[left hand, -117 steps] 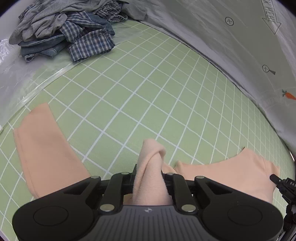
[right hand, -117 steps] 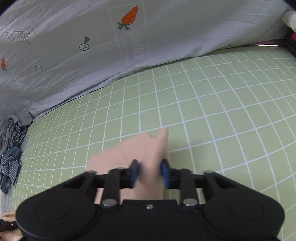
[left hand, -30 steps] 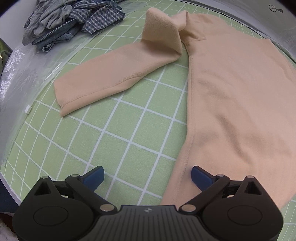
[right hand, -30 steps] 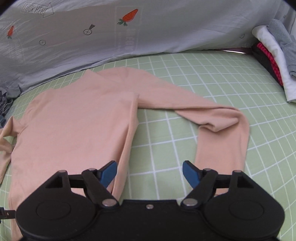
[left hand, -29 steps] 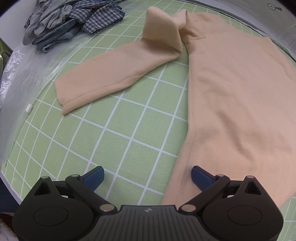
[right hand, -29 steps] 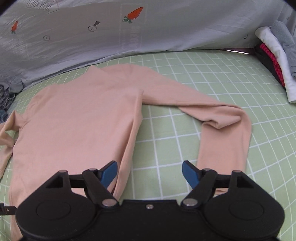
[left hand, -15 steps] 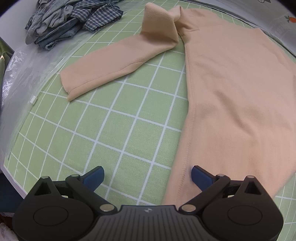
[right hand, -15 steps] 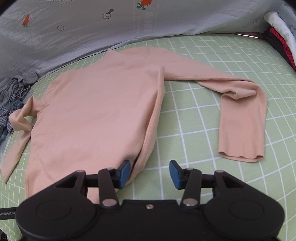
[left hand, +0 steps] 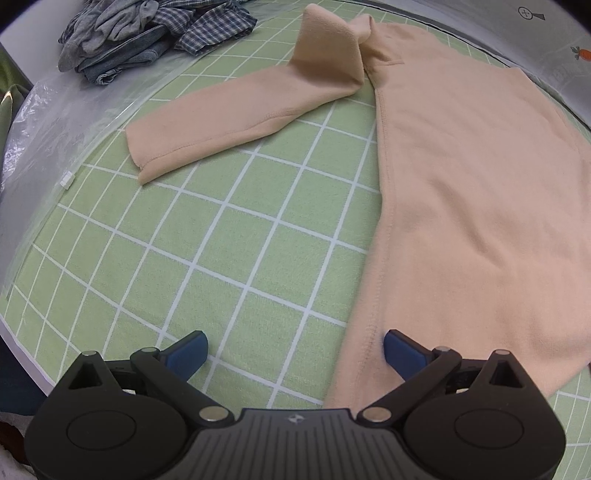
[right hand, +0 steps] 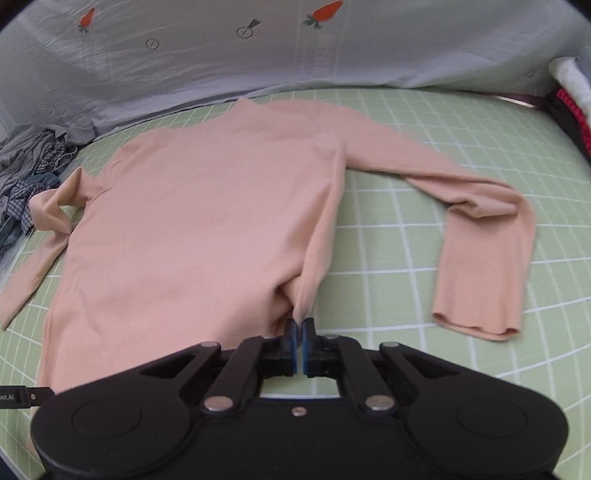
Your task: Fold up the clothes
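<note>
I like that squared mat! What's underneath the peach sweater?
The peach sweater lies spread on the green grid mat, whose squares show all around it. Whether anything else lies under the sweater cannot be seen; the fabric covers it. The right gripper pinches the sweater's side edge.

I read very little here. On the grey sheet (right hand: 332, 48) behind the green grid mat (right hand: 461, 122), a faint arrow-shaped print at its lower left says roughly "LOOK HERE" (right hand: 51, 109), partly creased. Right of that, vertical lettering (right hand: 317, 55) under a carrot print (right hand: 325, 13) is too faint for me. A black tag (right hand: 14, 397) at the picture's left edge shows letters I cannot make out.
</note>
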Available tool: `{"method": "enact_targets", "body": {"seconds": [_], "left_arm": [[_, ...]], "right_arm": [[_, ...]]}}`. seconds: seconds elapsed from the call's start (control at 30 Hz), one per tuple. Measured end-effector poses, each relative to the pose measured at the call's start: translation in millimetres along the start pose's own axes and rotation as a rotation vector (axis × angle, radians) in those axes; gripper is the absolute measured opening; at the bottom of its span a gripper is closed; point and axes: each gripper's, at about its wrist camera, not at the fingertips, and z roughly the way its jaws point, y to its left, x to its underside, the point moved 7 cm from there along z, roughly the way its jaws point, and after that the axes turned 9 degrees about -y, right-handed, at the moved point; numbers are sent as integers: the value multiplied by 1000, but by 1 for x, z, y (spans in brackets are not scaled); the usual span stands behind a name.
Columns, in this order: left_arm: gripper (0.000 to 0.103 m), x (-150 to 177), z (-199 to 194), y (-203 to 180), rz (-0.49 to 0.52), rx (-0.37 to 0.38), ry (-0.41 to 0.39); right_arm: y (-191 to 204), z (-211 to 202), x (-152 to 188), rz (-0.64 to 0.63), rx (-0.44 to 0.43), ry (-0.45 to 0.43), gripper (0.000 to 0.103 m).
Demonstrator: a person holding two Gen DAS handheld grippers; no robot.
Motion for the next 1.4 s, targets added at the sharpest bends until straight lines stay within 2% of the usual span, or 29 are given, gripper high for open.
{"method": "enact_targets", "body": {"seconds": [0.1,0.17,0.2,0.23,0.27,0.3,0.33,0.43,0.47,0.57,0.6,0.63,0.73,0.77,0.83,0.9,1.03,1.13,1.2,1.3,1.33,1.37,1.4], "left_arm": [[102,1,0,1,-8,-1,-3],[102,1,0,0,-9,-11,1],[100,1,-2,-1,-5,-13,1],[96,2,-5,-3,-1,-4,-3],[94,3,-8,-4,4,6,-8],[90,4,-11,-6,8,16,-13],[85,6,-13,-8,14,34,-15],[69,11,-19,-17,33,90,-19],[67,13,-21,-19,42,100,-23],[46,16,-25,-27,64,140,-30],[34,17,-27,-29,66,156,-30],[23,18,-27,-30,68,165,-28],[7,20,-28,-32,53,193,-27],[6,21,-28,-33,50,199,-30],[5,20,-30,-34,52,206,-40],[5,17,-37,-32,60,218,-56],[5,0,-69,-12,-15,275,-102],[5,-7,-78,1,-11,221,-139],[7,-3,-66,6,-41,188,-105],[17,4,-51,11,-52,112,-42],[28,3,-53,9,-42,106,-52],[36,2,-56,8,-32,100,-63],[54,-1,-57,4,-31,106,-75]], "right_arm": [[-41,-13,-10,36,98,-54,3],[-53,-12,-5,82,61,-21,5],[-54,-13,-1,70,69,-13,11],[-55,-15,4,54,86,-16,25],[-55,-15,9,63,73,-7,33],[-55,-14,14,78,53,6,46],[-56,-12,19,108,35,31,50],[-54,-8,33,153,3,85,50],[-53,-9,36,155,-2,97,51],[-49,-10,44,172,-30,124,51],[-47,-10,45,170,-40,131,50],[-44,-10,47,160,-47,140,48],[-37,-10,52,123,-62,172,30],[-36,-10,54,113,-65,179,27],[-35,-13,55,101,-71,187,3],[-36,-18,55,100,-81,186,3],[-48,-51,42,156,-129,159,3],[-57,-72,40,216,-167,160,3],[-60,-76,48,230,-181,179,3],[-59,-63,66,170,-114,211,10],[-61,-61,68,163,-95,212,18],[-64,-60,66,176,-87,197,33],[-67,-60,63,193,-82,180,39]]}}
